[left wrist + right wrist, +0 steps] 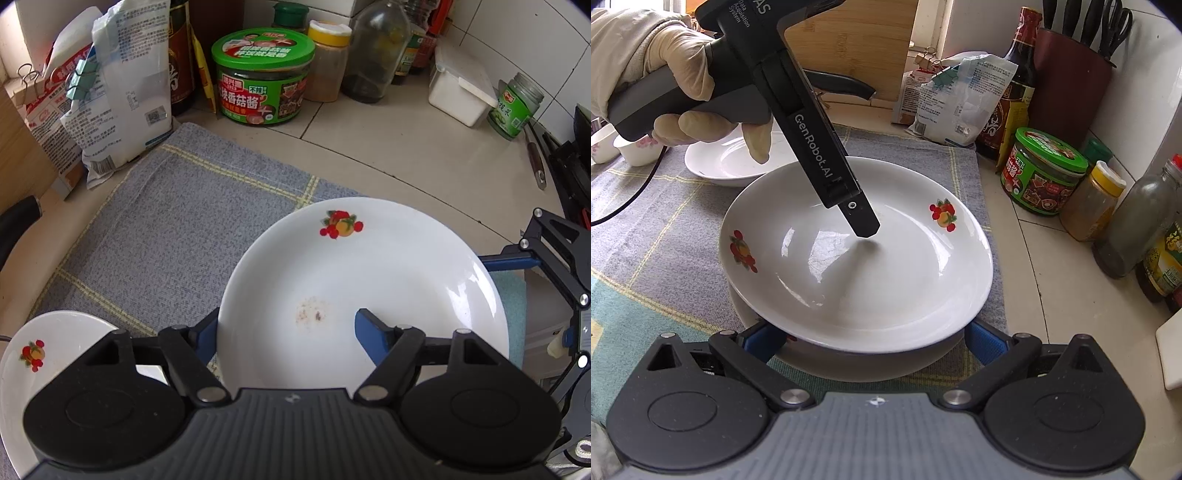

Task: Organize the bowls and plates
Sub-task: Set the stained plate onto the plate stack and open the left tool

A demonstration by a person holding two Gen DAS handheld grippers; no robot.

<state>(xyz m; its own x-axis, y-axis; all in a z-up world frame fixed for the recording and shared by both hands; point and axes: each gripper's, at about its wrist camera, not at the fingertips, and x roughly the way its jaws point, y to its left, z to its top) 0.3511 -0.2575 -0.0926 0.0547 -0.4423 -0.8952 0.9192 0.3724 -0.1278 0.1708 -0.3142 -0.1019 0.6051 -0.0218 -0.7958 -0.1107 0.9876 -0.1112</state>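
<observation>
A white plate with fruit prints (369, 280) is held by my left gripper (288, 336), one blue finger (371, 338) over its inside and the other (207, 338) under its rim. In the right wrist view the same plate (886, 280) sits tilted on top of another white plate (864, 363), with the left gripper's finger (862, 218) reaching into it. My right gripper (875, 341) is open, its blue fingers either side of the lower plate's near edge. A third white plate (727, 162) lies further back on the cloth; it also shows in the left wrist view (44, 354).
A grey checked cloth (177, 236) covers the counter. Behind it stand flour bags (122, 85), a green-lidded sauce jar (262, 81), spice bottles (328, 62), a white box (458, 88) and a knife block (1071, 81). Small white cups (635, 151) stand at the far left.
</observation>
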